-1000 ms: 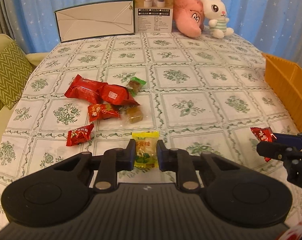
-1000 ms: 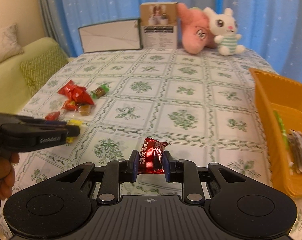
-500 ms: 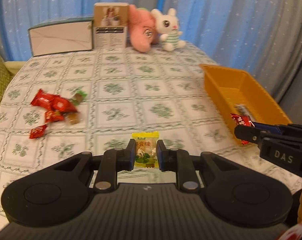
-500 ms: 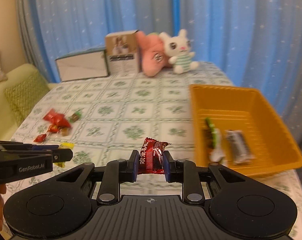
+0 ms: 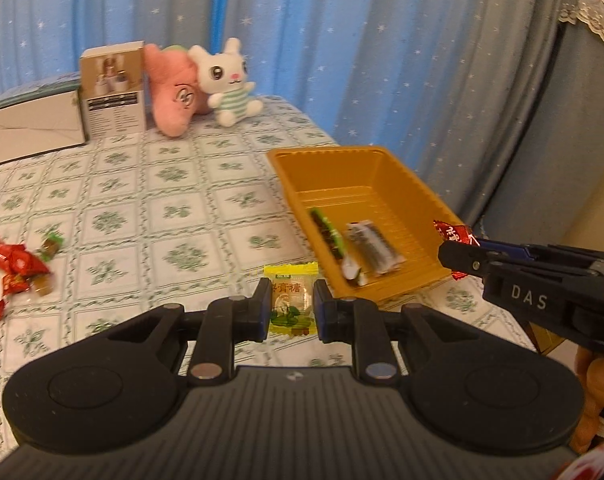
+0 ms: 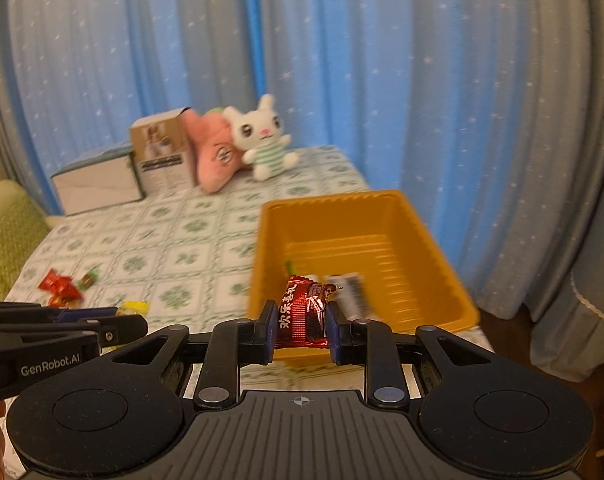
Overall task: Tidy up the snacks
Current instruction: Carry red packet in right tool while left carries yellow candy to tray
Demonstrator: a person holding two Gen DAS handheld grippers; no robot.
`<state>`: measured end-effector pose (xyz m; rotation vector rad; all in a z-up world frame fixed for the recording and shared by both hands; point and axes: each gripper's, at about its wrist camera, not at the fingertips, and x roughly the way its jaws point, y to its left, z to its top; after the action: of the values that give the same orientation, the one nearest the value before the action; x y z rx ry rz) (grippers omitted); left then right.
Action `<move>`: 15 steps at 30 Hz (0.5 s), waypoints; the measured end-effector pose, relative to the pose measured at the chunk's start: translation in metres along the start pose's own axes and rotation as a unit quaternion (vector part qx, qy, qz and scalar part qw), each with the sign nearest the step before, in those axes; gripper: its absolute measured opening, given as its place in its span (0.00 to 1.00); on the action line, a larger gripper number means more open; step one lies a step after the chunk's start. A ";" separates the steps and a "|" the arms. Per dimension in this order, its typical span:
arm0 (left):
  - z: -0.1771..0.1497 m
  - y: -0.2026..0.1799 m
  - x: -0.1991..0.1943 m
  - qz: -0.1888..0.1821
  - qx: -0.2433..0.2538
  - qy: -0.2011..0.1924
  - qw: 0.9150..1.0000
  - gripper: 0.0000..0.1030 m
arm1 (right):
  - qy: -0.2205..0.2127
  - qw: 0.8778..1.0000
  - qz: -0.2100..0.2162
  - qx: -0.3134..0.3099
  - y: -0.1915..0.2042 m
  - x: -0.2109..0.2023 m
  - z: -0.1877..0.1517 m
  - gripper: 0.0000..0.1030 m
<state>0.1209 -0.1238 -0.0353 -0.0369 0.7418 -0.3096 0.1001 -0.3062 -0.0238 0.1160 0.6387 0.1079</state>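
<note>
My left gripper (image 5: 289, 304) is shut on a yellow candy (image 5: 290, 300) and holds it above the tablecloth, just left of the orange tray's (image 5: 289, 184) near corner. My right gripper (image 6: 300, 322) is shut on a red foil candy (image 6: 304, 312) at the near edge of the orange tray (image 6: 422, 240). In the left wrist view the right gripper (image 5: 458, 258) shows at the right with the red candy (image 5: 448, 234). The tray holds a green-wrapped snack (image 5: 326, 232) and a dark-wrapped snack (image 5: 376, 246).
Several red and brown candies (image 5: 15, 268) lie in a pile at the table's left. A white box (image 5: 29, 124), a brown carton (image 5: 113, 92), a pink plush (image 5: 173, 92) and a white bunny plush (image 5: 229, 80) stand at the back. Blue curtains hang behind.
Both grippers have swung right toward the orange tray, each keeping its candy. The tray now sits closer and more central in both views; the candy pile has shifted far left.
</note>
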 end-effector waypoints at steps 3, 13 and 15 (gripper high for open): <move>0.006 -0.013 0.004 -0.012 0.009 0.001 1.000 0.19 | -0.005 1.000 -0.008 0.011 -0.014 -0.004 0.003 0.25; 0.025 -0.045 0.027 -0.036 0.029 0.005 0.999 0.19 | -0.007 0.999 -0.027 0.035 -0.049 0.001 0.009 0.25; 0.028 -0.049 0.035 -0.038 0.031 0.008 0.999 0.19 | -0.005 0.999 -0.030 0.037 -0.055 0.004 0.010 0.25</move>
<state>0.1513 -0.1826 -0.0310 -0.0049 0.7478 -0.4063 0.1129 -0.3603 -0.0260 0.1696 0.6352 0.0262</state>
